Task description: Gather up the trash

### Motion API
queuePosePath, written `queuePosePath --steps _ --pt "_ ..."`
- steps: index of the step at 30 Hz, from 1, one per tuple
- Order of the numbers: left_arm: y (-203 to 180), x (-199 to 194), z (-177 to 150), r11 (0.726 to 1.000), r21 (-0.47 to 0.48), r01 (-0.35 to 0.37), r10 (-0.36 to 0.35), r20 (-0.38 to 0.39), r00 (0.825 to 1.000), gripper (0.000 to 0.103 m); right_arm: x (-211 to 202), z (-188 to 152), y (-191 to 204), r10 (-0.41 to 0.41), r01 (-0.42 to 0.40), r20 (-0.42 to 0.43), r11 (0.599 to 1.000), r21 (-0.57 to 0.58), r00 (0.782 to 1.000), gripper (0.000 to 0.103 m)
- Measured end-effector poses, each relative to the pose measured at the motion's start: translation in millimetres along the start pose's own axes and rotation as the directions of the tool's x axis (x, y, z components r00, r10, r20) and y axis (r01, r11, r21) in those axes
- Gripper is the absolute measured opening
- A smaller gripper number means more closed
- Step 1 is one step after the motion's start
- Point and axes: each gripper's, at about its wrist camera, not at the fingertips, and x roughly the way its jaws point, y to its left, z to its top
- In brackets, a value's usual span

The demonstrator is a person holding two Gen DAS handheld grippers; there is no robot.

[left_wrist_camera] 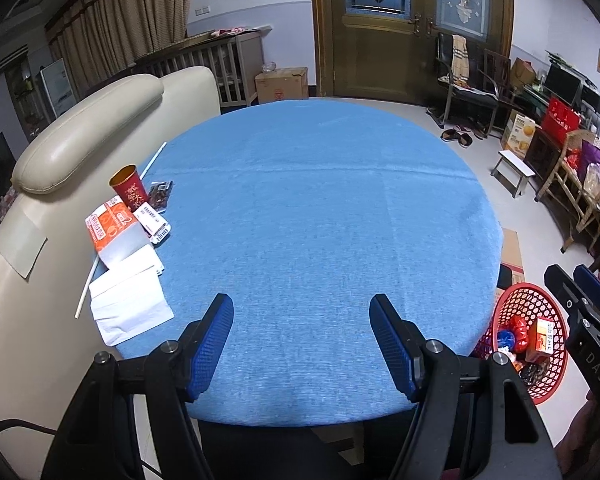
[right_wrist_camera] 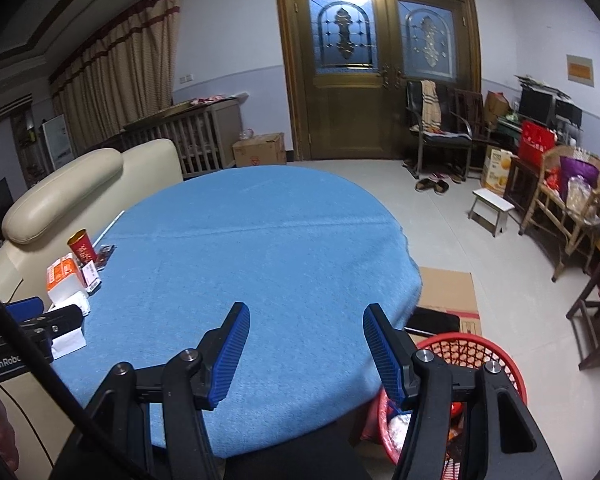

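Observation:
Trash lies at the left edge of the round blue table (left_wrist_camera: 320, 200): a red paper cup (left_wrist_camera: 129, 187), an orange and white carton (left_wrist_camera: 112, 228), a small dark wrapper (left_wrist_camera: 161, 194), a white label card (left_wrist_camera: 153, 220), white paper sheets (left_wrist_camera: 128, 300) and a long white straw (left_wrist_camera: 153, 160). The same pile shows in the right wrist view (right_wrist_camera: 66, 276). A red mesh basket (left_wrist_camera: 528, 340) with trash in it stands on the floor at the table's right, also in the right wrist view (right_wrist_camera: 460, 348). My left gripper (left_wrist_camera: 302, 344) is open and empty over the near table edge. My right gripper (right_wrist_camera: 306, 354) is open and empty beside the basket.
A cream leather sofa (left_wrist_camera: 88, 136) stands against the table's left. Flat cardboard (right_wrist_camera: 448, 292) lies on the floor behind the basket. A small white stool (right_wrist_camera: 492, 204), chairs (right_wrist_camera: 440, 128) and cluttered shelves (right_wrist_camera: 572, 192) line the right side. Double doors (right_wrist_camera: 380, 64) are at the back.

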Motion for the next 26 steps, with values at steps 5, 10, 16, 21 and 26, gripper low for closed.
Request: queuePosePath --steps 5,10,16,21,26 --pt "-13.7 -1.8 1.8 1.000 0.025 0.008 -0.008 0.004 1.000 0.071 -2.9 -3.0 -12.2 -0.013 0.013 0.001 1.000 0.017 1.000 0.063" --pt "-25.8 -2.8 3.5 0.998 0.053 0.018 -0.018 0.007 1.000 0.071 -3.7 -5.6 -24.4 -0.032 0.032 -0.007 0.999 0.044 0.999 0.063" --pt "-40.4 -5.8 7.9 0.995 0.090 0.039 -0.041 0.021 0.999 0.071 -8.3 -10.2 -39.5 -0.062 0.064 -0.018 0.995 0.072 0.998 0.063" --pt "-46.0 -4.3 12.6 0.991 0.118 0.066 -0.071 0.037 0.997 0.071 -8.0 -6.6 -42.5 -0.075 0.076 -0.016 0.994 0.077 0.997 0.063" --pt "-35.5 13.9 19.1 0.992 0.096 0.082 -0.086 0.033 0.996 0.071 9.1 1.4 -33.6 -0.072 0.073 -0.022 0.995 0.067 0.997 0.063"
